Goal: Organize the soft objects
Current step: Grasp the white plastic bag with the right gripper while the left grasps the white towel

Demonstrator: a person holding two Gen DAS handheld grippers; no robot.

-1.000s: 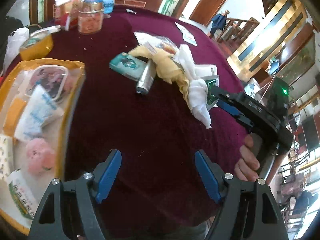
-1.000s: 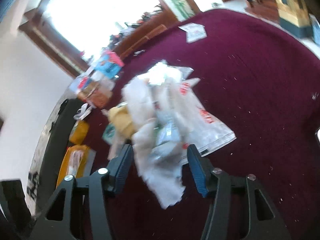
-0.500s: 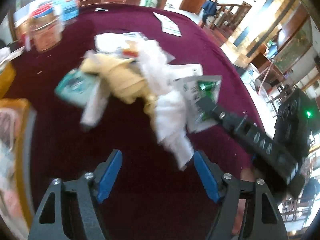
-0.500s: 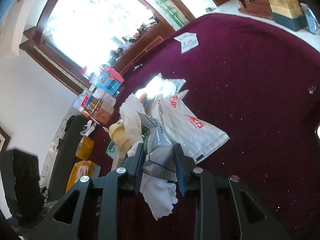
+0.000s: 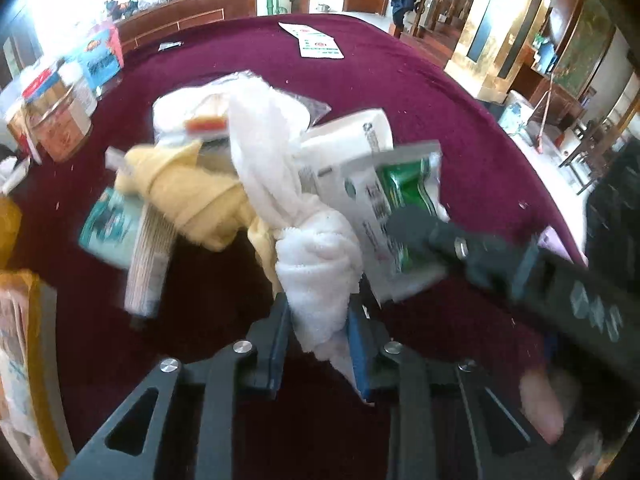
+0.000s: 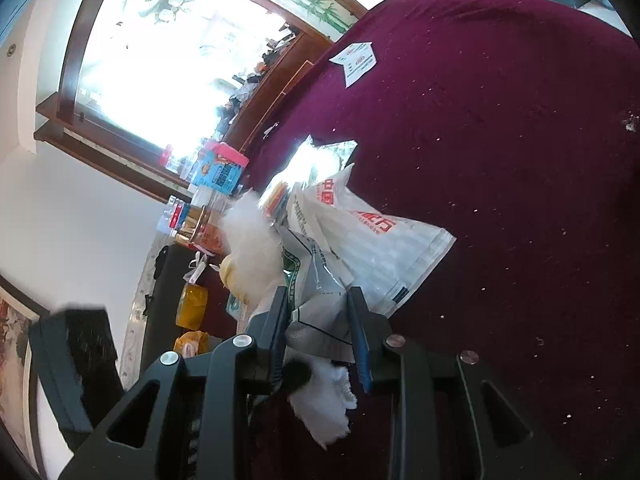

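A heap of soft things lies on the maroon tablecloth (image 5: pixel 400 92). A white towel (image 5: pixel 316 264) drapes over a yellow cloth (image 5: pixel 188 196). My left gripper (image 5: pixel 318 305) is closing on the towel's lower end, and its blue pads press the fabric from both sides. My right gripper (image 6: pixel 318 296) is shut on a silver and green packet (image 6: pixel 316 320). In the left wrist view that packet (image 5: pixel 400 200) sits tilted in the right gripper's fingertips (image 5: pixel 404 222). The towel's frayed end (image 6: pixel 328 396) hangs just below the right jaws.
A yellow-rimmed tray (image 5: pixel 40 360) with packets is at the far left. A teal pack (image 5: pixel 108 224), a tube (image 5: pixel 148 264), a jar (image 5: pixel 56 120), a blue box (image 5: pixel 100 56) and a leaflet (image 5: pixel 320 42) lie around. A white plastic bag (image 6: pixel 372 240) lies under the heap. The table edge curves at right.
My left gripper swung from beside the tray over to the heap and closed around the white towel. My right gripper closed on the packet and tilted it up.
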